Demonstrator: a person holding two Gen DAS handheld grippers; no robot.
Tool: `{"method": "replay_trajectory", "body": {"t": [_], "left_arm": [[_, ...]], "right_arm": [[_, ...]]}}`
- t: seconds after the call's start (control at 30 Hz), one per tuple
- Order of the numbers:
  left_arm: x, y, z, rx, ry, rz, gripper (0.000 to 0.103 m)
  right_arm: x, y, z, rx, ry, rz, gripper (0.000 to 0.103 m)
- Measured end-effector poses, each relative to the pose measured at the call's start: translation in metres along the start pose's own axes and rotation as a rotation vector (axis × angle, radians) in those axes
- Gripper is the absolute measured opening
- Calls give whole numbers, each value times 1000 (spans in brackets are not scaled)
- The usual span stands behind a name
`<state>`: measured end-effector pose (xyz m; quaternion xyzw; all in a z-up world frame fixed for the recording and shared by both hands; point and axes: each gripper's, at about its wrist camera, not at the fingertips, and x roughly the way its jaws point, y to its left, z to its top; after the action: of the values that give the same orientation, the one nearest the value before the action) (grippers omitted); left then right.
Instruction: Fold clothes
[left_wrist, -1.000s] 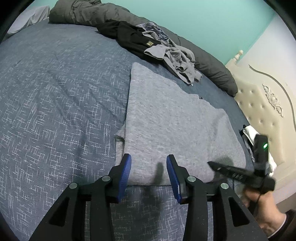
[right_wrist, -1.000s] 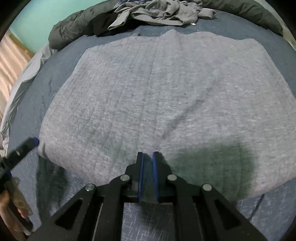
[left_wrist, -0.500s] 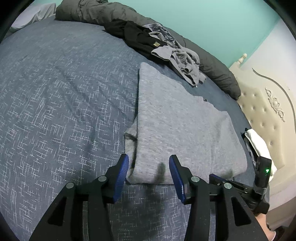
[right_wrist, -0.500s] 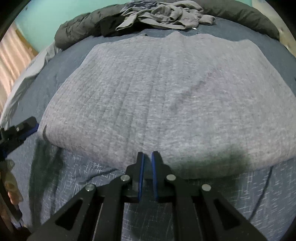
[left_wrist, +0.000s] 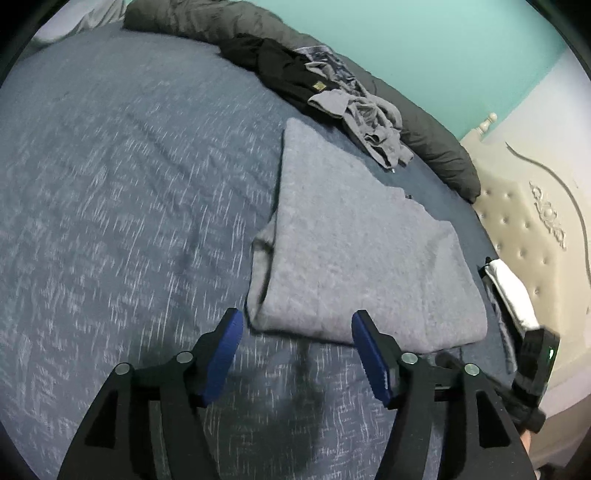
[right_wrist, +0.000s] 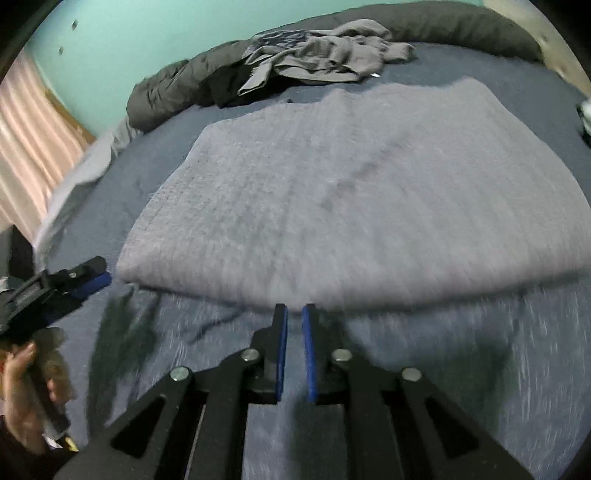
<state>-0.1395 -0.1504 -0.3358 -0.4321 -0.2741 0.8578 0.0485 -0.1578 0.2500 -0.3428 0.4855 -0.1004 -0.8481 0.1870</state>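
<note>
1. Left claw (left_wrist: 297, 354): blue pads spread wide, nothing between them, hanging just short of the near left corner of the grey top (left_wrist: 354, 266).
2. Right claw (right_wrist: 294, 352): pads nearly together with a thin gap, holding no cloth, just short of the top's near edge (right_wrist: 351, 206).
3. Grey top: flat on the blue bed cover (left_wrist: 110, 184), already doubled over – a lower layer pokes out along the left side.
4. Could suit another fold, or a finished piece about to be moved; cannot tell which.
5. For either: pinch every layer at the near corners, not just the upper one.
6. Lift both corners level, evenly – keeps the edges lined up.
7. Beyond: loose clothes pile (left_wrist: 332, 92) against the dark duvet (right_wrist: 443, 22); steer clear.
</note>
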Motion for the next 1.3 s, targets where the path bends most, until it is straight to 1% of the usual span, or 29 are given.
{"method": "replay_trajectory", "body": {"t": [0.03,0.1,0.17,0.23,0.33,0.43,0.53,0.57,0.6,0.67,0.73,0.87,1.0,1.07,1.17,1.23,1.27,1.3], "left_arm": [[0,2,-2,-14,2,-3,68],[1,7,-5,-43,5,-9,73],[2,11,-9,-72,9,-14,73],[2,16,-12,-101,12,-20,73],[7,14,-11,-128,9,-23,73],[14,11,-9,-146,13,-27,73],[21,8,-7,-164,16,-30,73],[24,7,-6,-170,17,-31,73],[26,8,-6,-179,21,-28,73],[30,13,-4,-217,25,-21,73],[31,16,-2,-246,10,-29,73],[36,15,6,-293,-3,-50,73],[44,15,12,-320,-7,-44,71],[47,14,15,-334,-14,-48,67],[52,13,17,-344,-15,-44,52],[56,11,20,-341,-12,-44,30],[57,10,21,-336,-10,-45,25],[59,8,23,-332,-7,-47,18]], "right_arm": [[5,-4,2,13,-6,5,10],[-3,-14,-3,41,-24,7,10],[-5,-24,-7,81,-37,9,10],[5,-28,-6,114,-52,19,10],[-18,-43,-18,114,-97,17,11],[-20,-51,-18,126,-97,40,14],[-22,-56,-17,131,-119,77,24],[-22,-57,-15,140,-128,87,32],[-23,-59,-13,149,-137,98,36],[-24,-62,-9,163,-154,116,36],[-25,-64,-6,168,-164,128,36],[-24,-69,-4,187,-168,156,36],[-29,-73,-3,199,-181,181,37],[-30,-75,-3,204,-187,196,37],[-31,-79,-3,212,-194,198,37],[-31,-83,-2,222,-197,200,37],[-31,-85,-2,228,-199,201,37],[-31,-87,-2,233,-200,201,38]]}}
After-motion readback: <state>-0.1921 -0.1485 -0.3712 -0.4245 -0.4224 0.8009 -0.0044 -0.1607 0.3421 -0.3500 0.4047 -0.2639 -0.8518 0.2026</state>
